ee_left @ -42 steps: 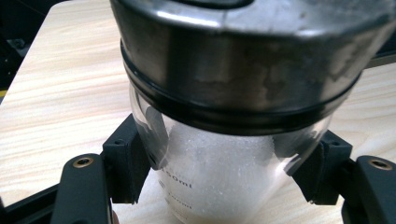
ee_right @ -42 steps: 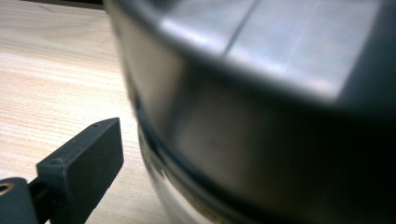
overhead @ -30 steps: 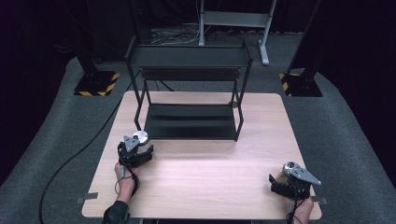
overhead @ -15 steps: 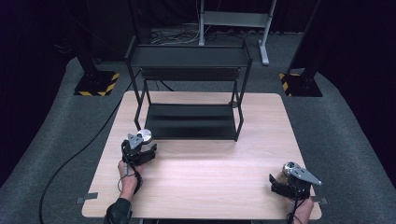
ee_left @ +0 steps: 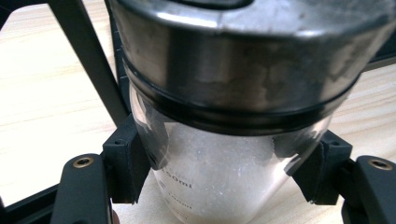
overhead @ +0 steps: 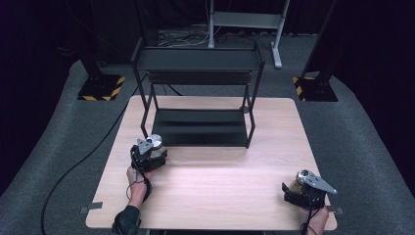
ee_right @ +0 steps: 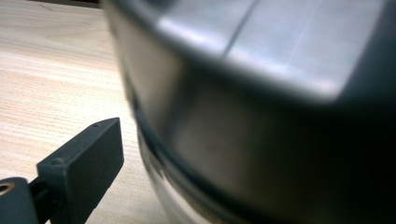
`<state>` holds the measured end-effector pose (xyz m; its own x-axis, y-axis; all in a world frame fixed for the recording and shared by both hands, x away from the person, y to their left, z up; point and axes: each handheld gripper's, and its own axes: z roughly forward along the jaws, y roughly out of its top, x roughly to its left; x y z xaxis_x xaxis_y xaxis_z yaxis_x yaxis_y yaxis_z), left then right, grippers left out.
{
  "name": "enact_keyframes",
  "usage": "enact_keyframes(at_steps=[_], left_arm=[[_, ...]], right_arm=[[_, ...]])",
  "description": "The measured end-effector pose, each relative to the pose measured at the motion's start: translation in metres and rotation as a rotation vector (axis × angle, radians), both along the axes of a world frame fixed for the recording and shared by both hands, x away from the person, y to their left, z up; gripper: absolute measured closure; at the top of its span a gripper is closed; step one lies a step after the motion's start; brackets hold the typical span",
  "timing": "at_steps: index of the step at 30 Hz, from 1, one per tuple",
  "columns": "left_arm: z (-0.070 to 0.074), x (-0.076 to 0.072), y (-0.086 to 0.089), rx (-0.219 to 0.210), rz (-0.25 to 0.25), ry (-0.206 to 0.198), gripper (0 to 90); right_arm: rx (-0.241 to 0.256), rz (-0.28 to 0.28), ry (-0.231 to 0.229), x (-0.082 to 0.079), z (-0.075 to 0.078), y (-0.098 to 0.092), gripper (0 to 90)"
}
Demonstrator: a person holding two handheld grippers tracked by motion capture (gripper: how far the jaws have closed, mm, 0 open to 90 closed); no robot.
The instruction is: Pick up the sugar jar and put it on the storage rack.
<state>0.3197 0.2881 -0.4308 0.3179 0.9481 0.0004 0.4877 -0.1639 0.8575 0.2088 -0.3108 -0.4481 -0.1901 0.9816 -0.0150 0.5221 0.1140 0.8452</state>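
The left gripper (overhead: pixel 152 152) pinches a glass jar (ee_left: pixel 224 140) with a metal lid (ee_left: pixel 243 60); both jaws press on the glass just under the lid. The jar stands near the front left leg of the black rack (overhead: pixel 198 127), over the table (overhead: pixel 220 181). The right gripper (overhead: pixel 298 188) is at the near right corner, with a second jar (ee_right: pixel 261 121) very close; one jaw is beside it, touching or not I cannot tell.

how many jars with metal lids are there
2. One jar sits between the left tool's jaws near the black rack; the other jar is at the right tool, by the table's near right corner.
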Motion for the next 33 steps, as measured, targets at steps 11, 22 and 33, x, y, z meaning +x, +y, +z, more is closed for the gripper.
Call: enact_keyframes(at_steps=[11, 22, 33], left_arm=[[0.002, 0.005, -0.004, -0.001, -0.011, 0.0, 29.8], [0.005, 0.012, -0.007, 0.0, -0.025, -0.002, 29.8], [0.005, 0.018, -0.013, 0.002, -0.035, -0.001, 29.8]], right_arm=[[-0.001, 0.0, 0.0, 0.0, 0.0, 0.0, 1.5], [-0.003, 0.0, 0.001, 0.0, 0.0, 0.001, 1.5], [-0.004, -0.001, 0.002, 0.0, 0.0, 0.001, 1.6]])
